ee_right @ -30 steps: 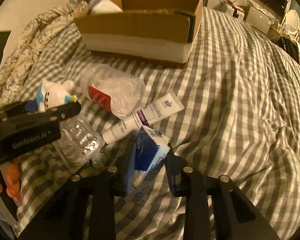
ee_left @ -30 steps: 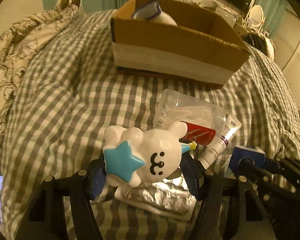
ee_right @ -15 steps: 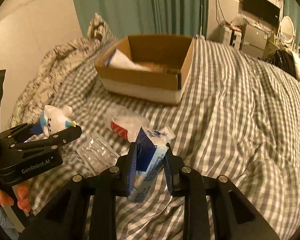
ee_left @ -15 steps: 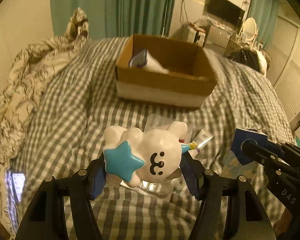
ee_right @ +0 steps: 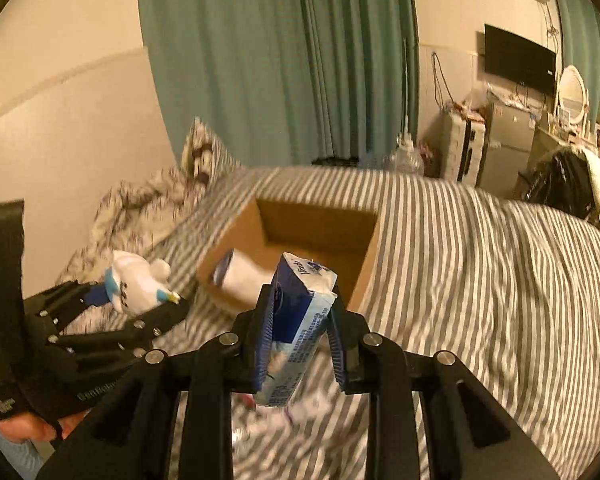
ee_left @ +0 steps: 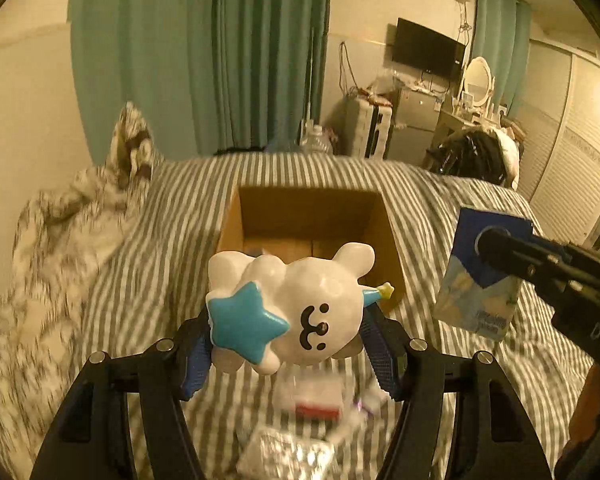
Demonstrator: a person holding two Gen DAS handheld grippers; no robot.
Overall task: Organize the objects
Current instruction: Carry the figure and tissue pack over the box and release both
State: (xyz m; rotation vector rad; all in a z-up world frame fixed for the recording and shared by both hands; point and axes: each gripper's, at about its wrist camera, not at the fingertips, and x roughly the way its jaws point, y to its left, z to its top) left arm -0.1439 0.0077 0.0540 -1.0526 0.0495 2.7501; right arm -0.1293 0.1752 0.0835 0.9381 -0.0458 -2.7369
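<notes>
My left gripper (ee_left: 290,346) is shut on a white cartoon figurine with a blue star (ee_left: 288,312) and holds it high above the bed. It also shows in the right wrist view (ee_right: 134,282). My right gripper (ee_right: 300,336) is shut on a blue tissue pack (ee_right: 296,328), also raised; the pack shows in the left wrist view (ee_left: 480,276). An open cardboard box (ee_left: 312,216) sits on the checked bedspread ahead of both grippers, with a white and blue item (ee_right: 236,278) inside.
Below the grippers lie a clear pack with a red label (ee_left: 316,402) and a silver blister pack (ee_left: 288,454). A patterned blanket (ee_left: 60,232) is bunched at the left. Green curtains, a suitcase and a dresser stand beyond the bed.
Both grippers have risen well above the bed with their objects. The box now looks farther below and ahead, and the room beyond has come into view.
</notes>
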